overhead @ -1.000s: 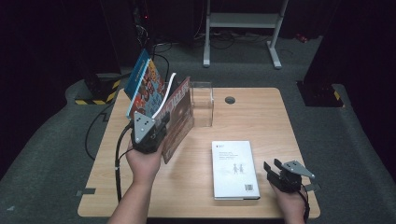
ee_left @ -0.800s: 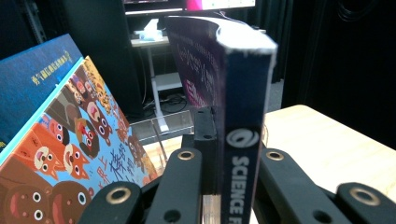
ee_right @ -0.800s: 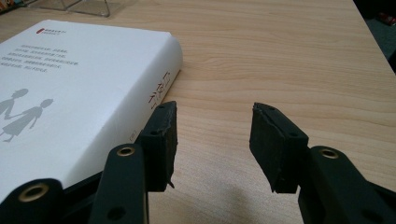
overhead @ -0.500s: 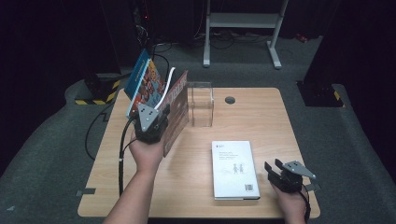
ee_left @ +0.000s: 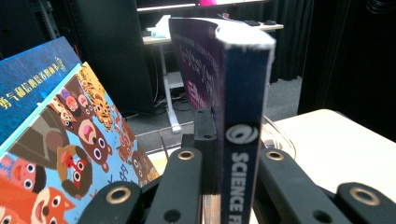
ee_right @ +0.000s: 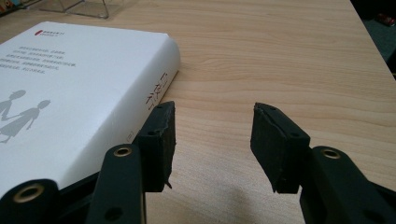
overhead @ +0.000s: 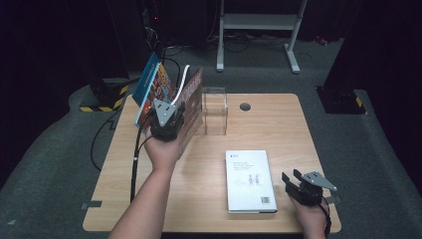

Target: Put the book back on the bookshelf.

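My left gripper (overhead: pixel 174 112) is shut on a dark-blue-spined book (overhead: pixel 192 99) and holds it upright above the table's far left. In the left gripper view the jaws pinch its spine (ee_left: pixel 240 140), which reads "SCIENCE". A colourful children's book (overhead: pixel 153 85) (ee_left: pixel 60 140) leans just left of it. A white book (overhead: pixel 250 181) (ee_right: pixel 70 88) lies flat near the front of the table. My right gripper (overhead: pixel 292 177) (ee_right: pixel 212 126) rests to the right of it, open, with bare wood between its jaws.
A clear acrylic stand (overhead: pixel 214 110) sits on the wooden table (overhead: pixel 278 124) right of the held book. A round cable hole (overhead: pixel 245 106) lies behind it. A white desk frame (overhead: pixel 259 30) stands on the floor beyond.
My left hand has carried the held book away from the person and slightly right, toward the clear stand. The right gripper has stayed put.
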`<action>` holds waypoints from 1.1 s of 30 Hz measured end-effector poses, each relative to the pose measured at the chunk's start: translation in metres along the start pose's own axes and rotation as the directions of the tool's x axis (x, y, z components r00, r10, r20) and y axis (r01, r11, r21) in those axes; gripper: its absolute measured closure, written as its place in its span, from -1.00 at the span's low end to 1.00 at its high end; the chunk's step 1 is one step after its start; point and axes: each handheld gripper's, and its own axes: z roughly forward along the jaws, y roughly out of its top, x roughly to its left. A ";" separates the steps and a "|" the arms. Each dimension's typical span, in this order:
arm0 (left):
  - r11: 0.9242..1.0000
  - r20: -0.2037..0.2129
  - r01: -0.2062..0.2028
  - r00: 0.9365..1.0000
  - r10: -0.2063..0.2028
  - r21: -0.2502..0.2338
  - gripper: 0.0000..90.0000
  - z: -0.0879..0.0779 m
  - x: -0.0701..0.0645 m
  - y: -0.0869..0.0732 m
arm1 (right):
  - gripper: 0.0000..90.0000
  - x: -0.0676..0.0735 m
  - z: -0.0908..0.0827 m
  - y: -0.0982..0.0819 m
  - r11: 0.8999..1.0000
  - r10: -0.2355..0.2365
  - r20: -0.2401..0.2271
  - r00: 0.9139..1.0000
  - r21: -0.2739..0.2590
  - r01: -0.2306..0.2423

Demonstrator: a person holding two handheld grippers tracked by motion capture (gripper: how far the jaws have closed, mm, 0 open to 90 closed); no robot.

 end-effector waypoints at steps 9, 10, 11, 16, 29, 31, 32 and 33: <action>1.000 -0.018 0.004 1.000 -0.004 0.006 0.86 0.015 0.003 0.001 | 0.10 0.001 -0.001 0.000 1.000 0.001 0.003 1.000 -0.003 -0.001; 1.000 -0.017 0.014 1.000 -0.014 0.002 0.86 0.018 0.004 0.001 | 0.10 0.000 -0.001 0.000 1.000 0.003 0.004 1.000 -0.004 -0.003; 1.000 -0.017 0.014 1.000 -0.014 0.002 0.86 0.018 0.004 0.001 | 0.10 0.000 -0.001 0.000 1.000 0.003 0.004 1.000 -0.004 -0.003; 1.000 -0.024 0.025 0.999 -0.025 -0.001 0.86 0.025 0.005 0.001 | 0.09 -0.001 -0.002 0.000 1.000 0.005 0.003 1.000 -0.005 -0.005; 1.000 -0.036 0.020 0.999 -0.019 0.003 0.86 0.043 0.001 0.005 | 0.09 0.000 -0.002 0.000 1.000 0.007 -0.003 1.000 -0.006 -0.007; 1.000 -0.042 0.014 0.999 -0.014 0.002 0.86 0.045 0.001 0.006 | 0.09 0.000 -0.002 0.000 1.000 0.007 -0.004 1.000 -0.006 -0.007; 1.000 -0.043 0.015 0.999 -0.015 0.001 0.86 0.046 0.001 0.007 | 0.09 0.000 -0.002 0.000 1.000 0.010 -0.005 1.000 -0.006 -0.010; 1.000 -0.043 0.015 0.999 -0.015 0.001 0.86 0.046 0.001 0.007 | 0.09 0.000 -0.002 0.000 1.000 0.010 -0.005 1.000 -0.006 -0.010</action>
